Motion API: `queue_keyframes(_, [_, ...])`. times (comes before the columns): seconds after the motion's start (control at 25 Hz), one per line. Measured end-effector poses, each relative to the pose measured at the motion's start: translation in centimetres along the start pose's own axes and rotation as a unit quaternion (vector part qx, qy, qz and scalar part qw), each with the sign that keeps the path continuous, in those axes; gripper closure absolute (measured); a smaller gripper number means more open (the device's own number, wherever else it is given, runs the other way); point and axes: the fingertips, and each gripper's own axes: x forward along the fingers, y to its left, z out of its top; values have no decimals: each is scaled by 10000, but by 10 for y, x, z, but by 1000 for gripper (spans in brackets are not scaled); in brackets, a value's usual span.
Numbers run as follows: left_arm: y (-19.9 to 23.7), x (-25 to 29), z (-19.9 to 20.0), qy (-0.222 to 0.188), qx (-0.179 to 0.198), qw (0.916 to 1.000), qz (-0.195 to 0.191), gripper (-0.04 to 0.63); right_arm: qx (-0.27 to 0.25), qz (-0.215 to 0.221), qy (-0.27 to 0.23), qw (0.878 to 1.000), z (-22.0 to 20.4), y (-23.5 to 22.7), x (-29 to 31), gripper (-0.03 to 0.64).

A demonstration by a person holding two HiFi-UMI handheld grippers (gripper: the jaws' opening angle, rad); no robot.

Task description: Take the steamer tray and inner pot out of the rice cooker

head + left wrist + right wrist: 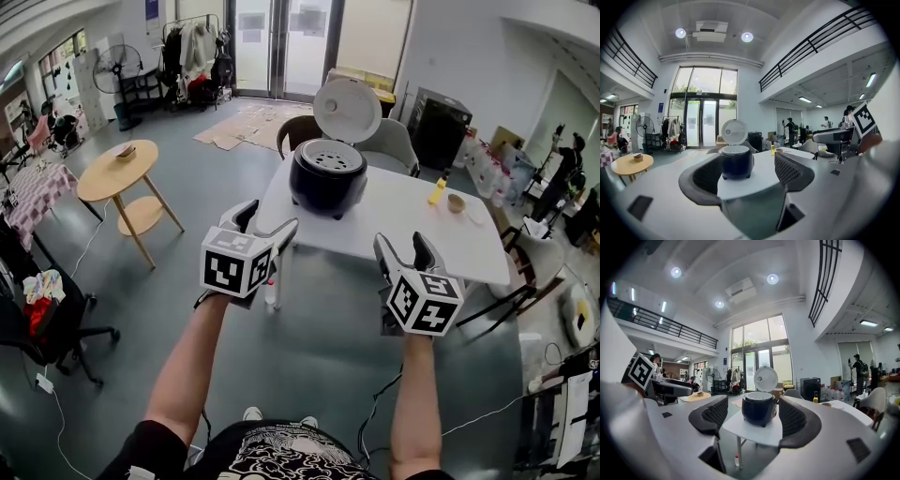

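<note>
Two grippers, both mine, both slack. In the head view my left gripper and right gripper hang well short of the cooker, jaws spread and nothing in them. The cooker stands upright on the table, its lid thrown back on the far side. The tray lies flat in the cooker's mouth, holes up. The pot must sit under the tray; I cannot see it.

In the left gripper view the jaws stand wide apart and empty. The cooker shows far off in the gap between them, mouth up, lid tilted up behind it.

The right gripper view shows the same: jaws parted, nothing gripped, the cooker distant in the gap.

I judge the tray light, thin and stiff, so I would pinch its rim on the side of the cooker nearest me. The pot is likely heavier and smooth-walled, so slippery; I would clamp its rim from both sides of the cooker. Both have a vertical axis, so both should lift straight up out of the cooker.
</note>
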Motion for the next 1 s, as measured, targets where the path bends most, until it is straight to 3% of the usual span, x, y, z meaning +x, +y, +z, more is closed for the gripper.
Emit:
queue_keyframes(0.64, [-36, 47, 27, 81, 200, 9994, 274, 238, -27, 463, 88, 9989, 0, -60, 18, 259])
queue_keyframes(1.0, [-41, 86, 20, 158, 211, 9990, 364, 238, -32, 606, 127, 9981, -8, -89, 47, 259])
